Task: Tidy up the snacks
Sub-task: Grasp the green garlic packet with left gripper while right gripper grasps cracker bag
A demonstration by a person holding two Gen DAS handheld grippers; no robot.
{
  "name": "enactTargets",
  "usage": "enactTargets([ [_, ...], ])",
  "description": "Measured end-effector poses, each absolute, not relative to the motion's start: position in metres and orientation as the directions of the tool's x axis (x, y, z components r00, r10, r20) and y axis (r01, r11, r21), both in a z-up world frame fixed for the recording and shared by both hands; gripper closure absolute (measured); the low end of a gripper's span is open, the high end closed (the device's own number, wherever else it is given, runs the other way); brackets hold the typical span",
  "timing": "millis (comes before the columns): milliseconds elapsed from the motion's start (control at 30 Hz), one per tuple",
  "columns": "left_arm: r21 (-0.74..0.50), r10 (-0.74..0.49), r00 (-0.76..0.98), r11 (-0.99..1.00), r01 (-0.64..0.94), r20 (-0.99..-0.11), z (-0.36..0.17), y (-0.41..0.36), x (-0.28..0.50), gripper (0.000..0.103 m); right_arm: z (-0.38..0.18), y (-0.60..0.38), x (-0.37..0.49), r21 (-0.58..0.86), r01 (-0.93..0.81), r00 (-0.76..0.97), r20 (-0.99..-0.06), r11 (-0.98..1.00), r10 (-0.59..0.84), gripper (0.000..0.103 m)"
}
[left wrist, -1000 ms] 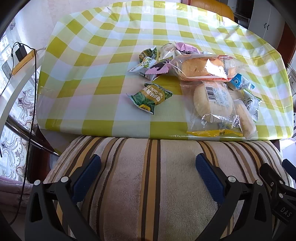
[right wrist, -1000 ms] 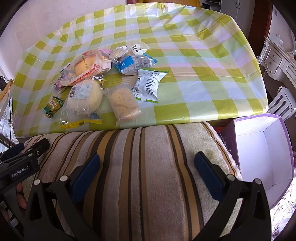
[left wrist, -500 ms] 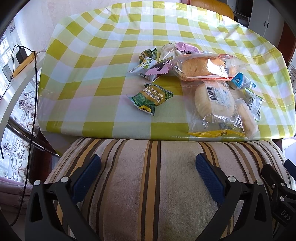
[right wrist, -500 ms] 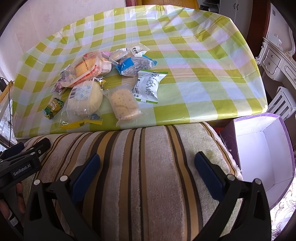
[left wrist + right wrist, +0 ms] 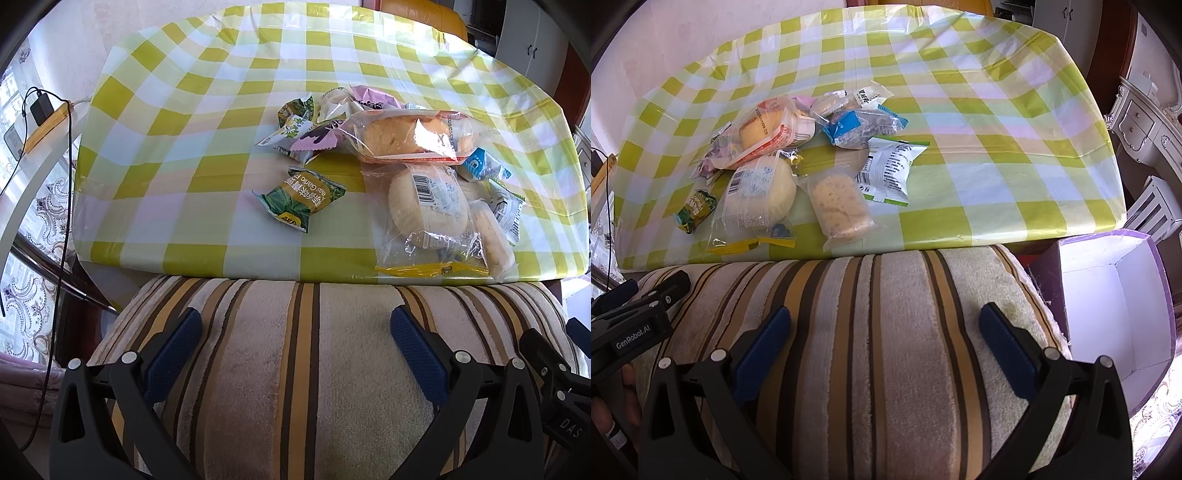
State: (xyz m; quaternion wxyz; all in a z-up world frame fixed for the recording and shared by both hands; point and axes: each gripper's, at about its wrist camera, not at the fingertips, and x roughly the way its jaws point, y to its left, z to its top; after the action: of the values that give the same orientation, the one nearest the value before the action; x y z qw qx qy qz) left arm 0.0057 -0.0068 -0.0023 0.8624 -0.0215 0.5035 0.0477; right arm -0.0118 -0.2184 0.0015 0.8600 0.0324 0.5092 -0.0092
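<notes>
Both grippers have edged toward the table edge (image 5: 258, 271), fingers apart, snack pile (image 5: 798, 162) well beyond.

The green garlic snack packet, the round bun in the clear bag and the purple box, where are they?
green garlic snack packet (image 5: 301, 199), left wrist view, middle of its printed front.
round bun in the clear bag (image 5: 428, 201), left wrist view, centre of the bun.
purple cardboard box (image 5: 1108, 306), right wrist view, white inside wall.

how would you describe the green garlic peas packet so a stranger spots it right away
On the checked tablecloth, find the snack pile near the front edge. The green packet lies apart on the pile's left, alone on the cloth, and it is the only one with a gold band printed across it.
</notes>
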Motion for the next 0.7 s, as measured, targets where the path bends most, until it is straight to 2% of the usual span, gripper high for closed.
enactTargets([
  [233, -0.012, 0.044, 0.499, 0.994, -0.109, -0.865, -0.001, -0.004, 0.012, 0.007, 0.001, -0.223, 0.004, 0.078, 0.036, 0.451, -0.891, 0.996, 0.053, 0.001],
  [500, -0.063, 0.010, 0.499, 0.990, -0.129, -0.867, -0.002, 0.006, 0.034, 0.025, -0.005, -0.228, 0.034, 0.104, 0.025, 0.437, -0.896, 0.994, 0.083, 0.001],
  [700, -0.055, 0.018, 0.508, 0.990, -0.129, -0.861, -0.001, 0.013, 0.060, 0.028, -0.008, -0.219, 0.057, 0.095, -0.017, 0.427, -0.899, 0.995, 0.093, 0.001],
])
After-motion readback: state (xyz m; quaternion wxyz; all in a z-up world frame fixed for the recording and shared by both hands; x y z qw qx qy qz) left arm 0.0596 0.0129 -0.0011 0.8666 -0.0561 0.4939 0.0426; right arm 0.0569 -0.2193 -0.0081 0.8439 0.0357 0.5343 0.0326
